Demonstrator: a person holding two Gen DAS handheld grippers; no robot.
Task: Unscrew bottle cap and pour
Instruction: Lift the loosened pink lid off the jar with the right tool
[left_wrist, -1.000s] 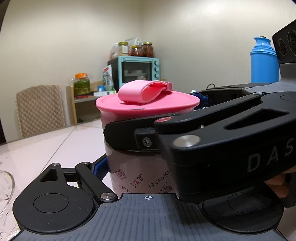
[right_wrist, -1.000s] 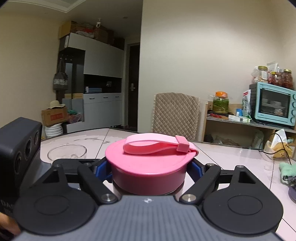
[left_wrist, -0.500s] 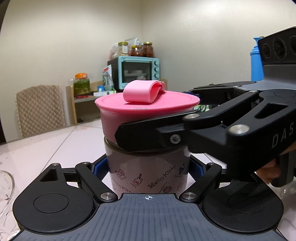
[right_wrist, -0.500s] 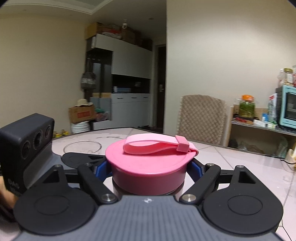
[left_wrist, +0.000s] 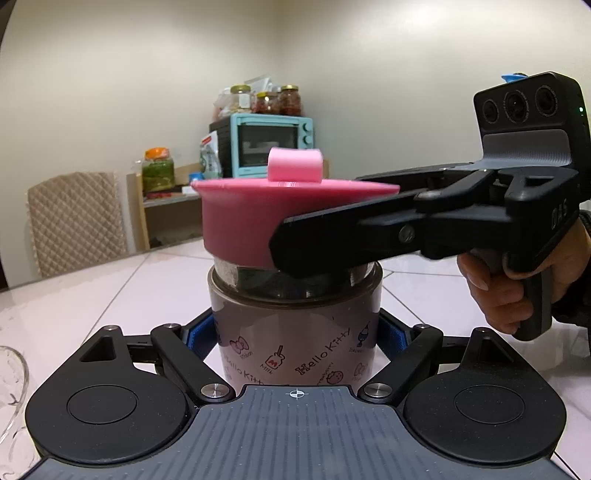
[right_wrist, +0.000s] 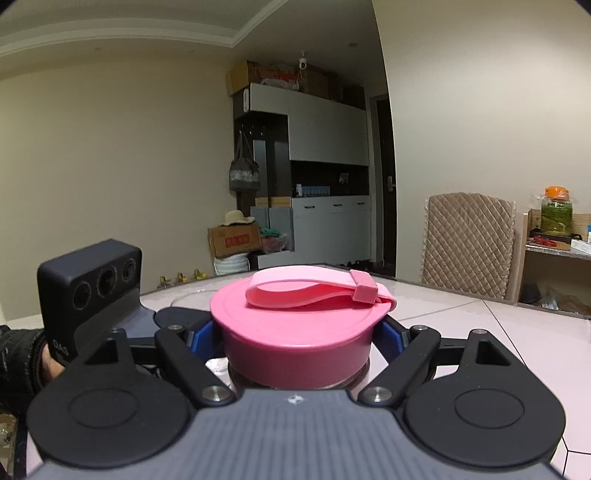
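Note:
A Hello Kitty bottle (left_wrist: 295, 343) stands upright on the pale table. My left gripper (left_wrist: 295, 334) is shut on its body, blue pads on both sides. A pink cap (left_wrist: 240, 225) with a loop strap sits tilted above the bottle's glass neck, which shows beneath it. My right gripper (left_wrist: 314, 240) reaches in from the right and is shut on the cap. In the right wrist view the pink cap (right_wrist: 295, 332) fills the middle between the blue pads of my right gripper (right_wrist: 295, 338), and the left gripper's body (right_wrist: 88, 288) shows at the left.
A glass vessel's rim (left_wrist: 11, 380) stands at the left edge. A padded chair (left_wrist: 74, 221) and a shelf with a teal oven (left_wrist: 273, 144) and jars stand beyond the table. The tiled tabletop (left_wrist: 110, 291) extends around the bottle.
My right gripper has swung round the bottle and turned the cap. The cap has risen and tilted, and the bottle's neck now shows under it. The left gripper has held still.

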